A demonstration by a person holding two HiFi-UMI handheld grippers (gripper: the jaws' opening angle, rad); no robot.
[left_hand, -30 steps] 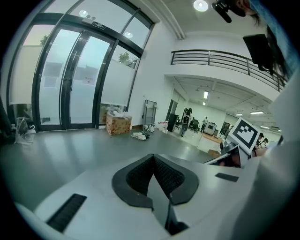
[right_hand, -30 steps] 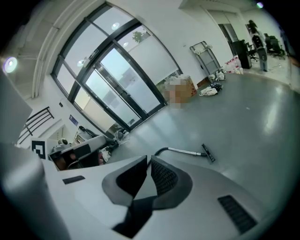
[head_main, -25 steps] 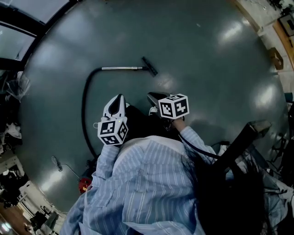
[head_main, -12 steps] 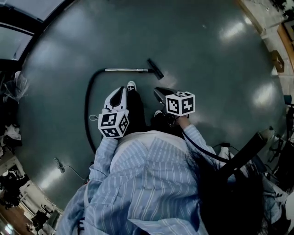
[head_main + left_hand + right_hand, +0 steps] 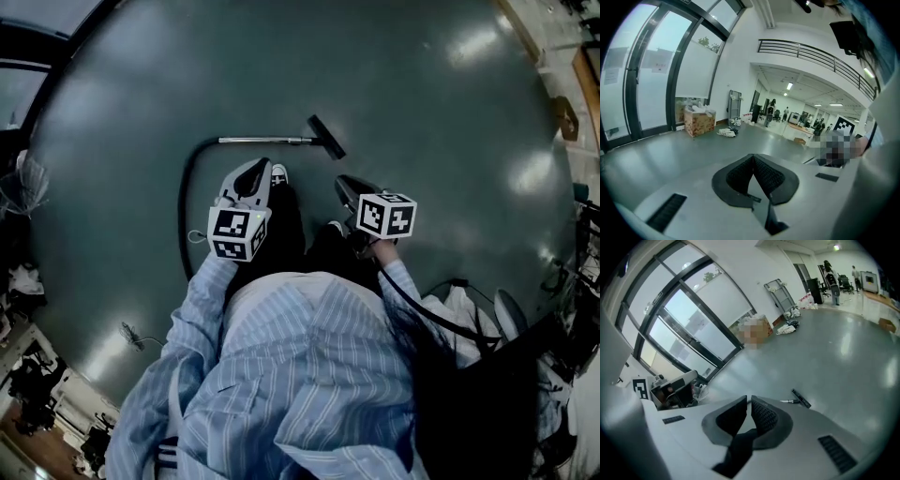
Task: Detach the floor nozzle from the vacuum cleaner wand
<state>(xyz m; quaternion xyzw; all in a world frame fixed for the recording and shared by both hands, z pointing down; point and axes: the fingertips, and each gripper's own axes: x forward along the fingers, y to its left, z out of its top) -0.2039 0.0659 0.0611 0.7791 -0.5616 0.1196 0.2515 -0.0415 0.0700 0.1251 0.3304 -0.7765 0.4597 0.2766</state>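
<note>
Floor nozzle (image 5: 326,137) and wand (image 5: 265,141) are lying joined and flat on the broad grey floor (image 5: 441,103), which is filling most of the head view, so both are sitting open to a reach from above. A person in a striped shirt (image 5: 300,375) is standing over them and looking steeply down, with one white shoe (image 5: 278,174) just short of the wand, probably to bring both hands within reach of the joint. The black hose (image 5: 185,206) is curving from the wand's left end back toward the person's left side, lying loose, so it is likely not pulling on the wand. The metal wand is pointing across the view with its nozzle end to the right, nearer the right hand. The left tool (image 5: 255,171) is pointing at the stretch of floor beside the wand, its jaws pressed together on nothing, and its own view is showing only the hall beyond. The right tool (image 5: 345,185) is also pinched shut and empty, angled down, and its own view is catching the nozzle and the wand's tip past its jaws, well apart from them. Neither tool is touching the vacuum, so the detaching is not yet begun; the jaws will need spreading before one can steady the wand and the other can pull the small black nozzle.
</note>
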